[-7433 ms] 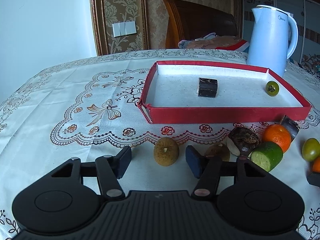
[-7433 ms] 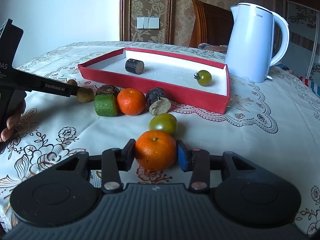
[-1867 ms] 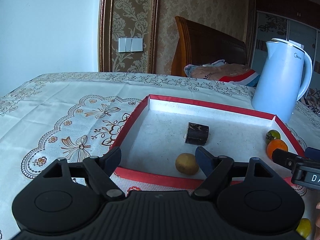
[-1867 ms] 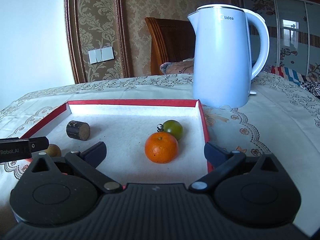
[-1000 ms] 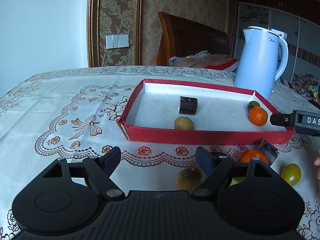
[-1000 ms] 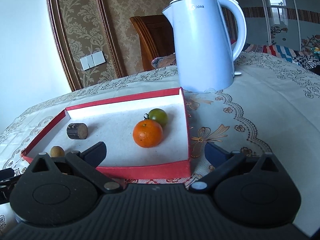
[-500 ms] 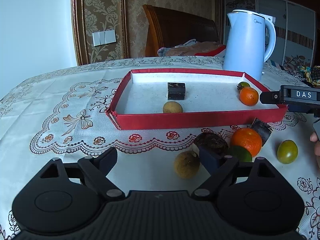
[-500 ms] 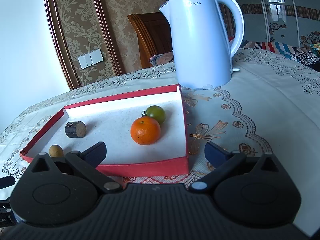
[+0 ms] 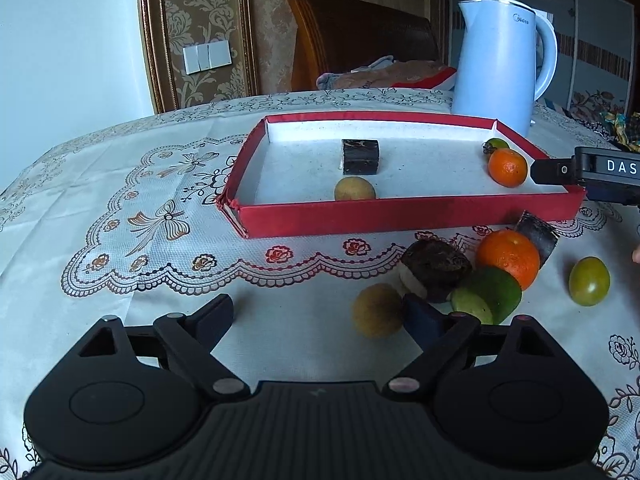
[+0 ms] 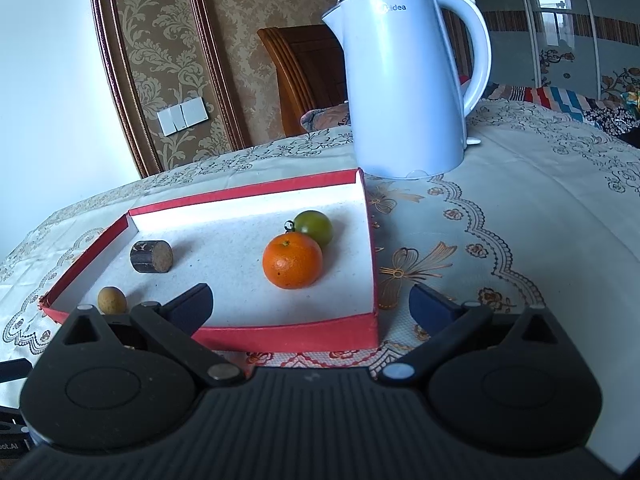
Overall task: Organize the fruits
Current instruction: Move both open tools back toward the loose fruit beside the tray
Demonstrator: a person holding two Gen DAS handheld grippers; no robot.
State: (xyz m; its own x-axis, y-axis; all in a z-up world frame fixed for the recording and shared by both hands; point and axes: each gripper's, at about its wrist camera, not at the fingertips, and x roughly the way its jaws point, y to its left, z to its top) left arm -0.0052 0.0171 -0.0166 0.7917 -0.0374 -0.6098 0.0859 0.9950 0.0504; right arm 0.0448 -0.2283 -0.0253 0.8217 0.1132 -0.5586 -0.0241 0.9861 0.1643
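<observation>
A red tray holds a dark cylinder, a small brown fruit, an orange and a green tomato. In front of it on the cloth lie a brown round fruit, a dark lump, a green cut piece, an orange and a green tomato. My left gripper is open and empty, the brown fruit just inside its right finger. My right gripper is open and empty at the tray's near right corner.
A pale blue kettle stands behind the tray's right end. A wooden chair is behind the table. A dark cut piece lies by the tray's front wall. The lace tablecloth covers the table.
My left gripper has drawn back from the tray and lowered toward the loose fruit. My right gripper has pulled back from the orange, which stays in the tray.
</observation>
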